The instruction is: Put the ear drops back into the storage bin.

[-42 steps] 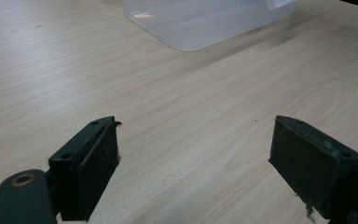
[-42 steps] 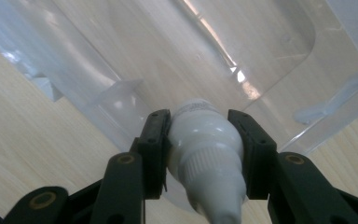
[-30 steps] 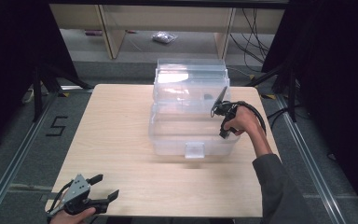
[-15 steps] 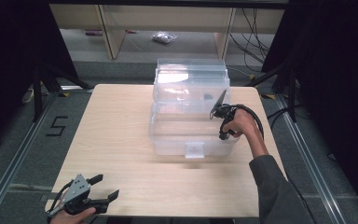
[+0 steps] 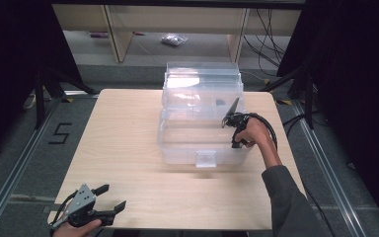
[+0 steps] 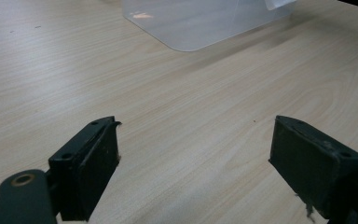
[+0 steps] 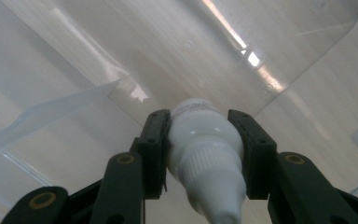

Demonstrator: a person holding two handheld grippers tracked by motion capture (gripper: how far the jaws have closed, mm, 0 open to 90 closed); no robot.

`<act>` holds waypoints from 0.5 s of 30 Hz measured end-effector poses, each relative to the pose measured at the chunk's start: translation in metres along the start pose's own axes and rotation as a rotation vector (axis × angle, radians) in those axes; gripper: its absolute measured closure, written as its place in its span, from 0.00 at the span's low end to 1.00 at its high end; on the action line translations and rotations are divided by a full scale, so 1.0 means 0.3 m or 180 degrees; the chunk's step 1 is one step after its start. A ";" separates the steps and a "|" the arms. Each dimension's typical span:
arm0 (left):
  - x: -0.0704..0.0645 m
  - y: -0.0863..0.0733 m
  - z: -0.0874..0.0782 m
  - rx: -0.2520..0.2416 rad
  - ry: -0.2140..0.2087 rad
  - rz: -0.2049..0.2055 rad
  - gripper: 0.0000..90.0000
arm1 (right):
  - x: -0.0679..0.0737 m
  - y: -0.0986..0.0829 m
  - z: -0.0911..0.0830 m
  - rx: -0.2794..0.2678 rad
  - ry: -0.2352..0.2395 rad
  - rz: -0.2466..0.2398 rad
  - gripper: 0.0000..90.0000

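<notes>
My right gripper [image 7: 199, 140] is squeezed tight on a little white bottle [image 7: 204, 144]. The two black jaws press on its sides, one on each side. The bottle's cap end points back at me, and its flat bottom points down into the clear box [image 5: 203, 129].

From up high, my right hand [image 5: 250, 132] is at the right side of the box, over its open bottom part. The lid [image 5: 202, 89] stands up at the back. A moment ago my hand was in nearly the same place. It has only slid a tiny bit nearer to me and maybe a bit lower. So not much has changed. I think that means I am slowly putting the bottle down into the box, or holding it there just above the floor of the box. I cannot tell if the bottle touches the floor yet.

My left gripper [image 5: 94, 206] has not moved. It rests at the near left corner of the table [image 5: 123, 133], far from the box. Its jaws are wide apart with nothing between them, only bare wood.

If I am right, letting go comes next.
</notes>
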State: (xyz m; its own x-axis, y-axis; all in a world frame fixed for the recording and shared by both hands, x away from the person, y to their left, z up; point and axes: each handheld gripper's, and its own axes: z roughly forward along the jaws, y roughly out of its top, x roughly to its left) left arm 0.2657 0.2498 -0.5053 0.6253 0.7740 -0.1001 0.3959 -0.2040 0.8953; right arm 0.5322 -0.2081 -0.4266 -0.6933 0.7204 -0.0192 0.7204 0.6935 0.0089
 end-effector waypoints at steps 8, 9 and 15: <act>0.000 0.000 0.000 -0.0001 -0.0002 0.0006 0.16 | -0.005 0.002 0.008 0.0038 -0.0020 -0.0086 0.67; 0.000 0.000 0.000 -0.0001 -0.0002 0.0006 0.16 | -0.005 0.002 0.008 0.0038 -0.0020 -0.0086 0.67; 0.000 0.000 0.000 0.0000 -0.0003 0.0007 0.16 | -0.001 0.007 0.012 0.0045 -0.0009 -0.0025 0.67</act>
State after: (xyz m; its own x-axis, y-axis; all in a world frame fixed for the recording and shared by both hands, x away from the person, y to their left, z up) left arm 0.2657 0.2499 -0.5051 0.6267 0.7730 -0.0987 0.3946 -0.2055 0.8956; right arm 0.5340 -0.2068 -0.4303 -0.6989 0.7149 -0.0220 0.7152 0.6989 -0.0054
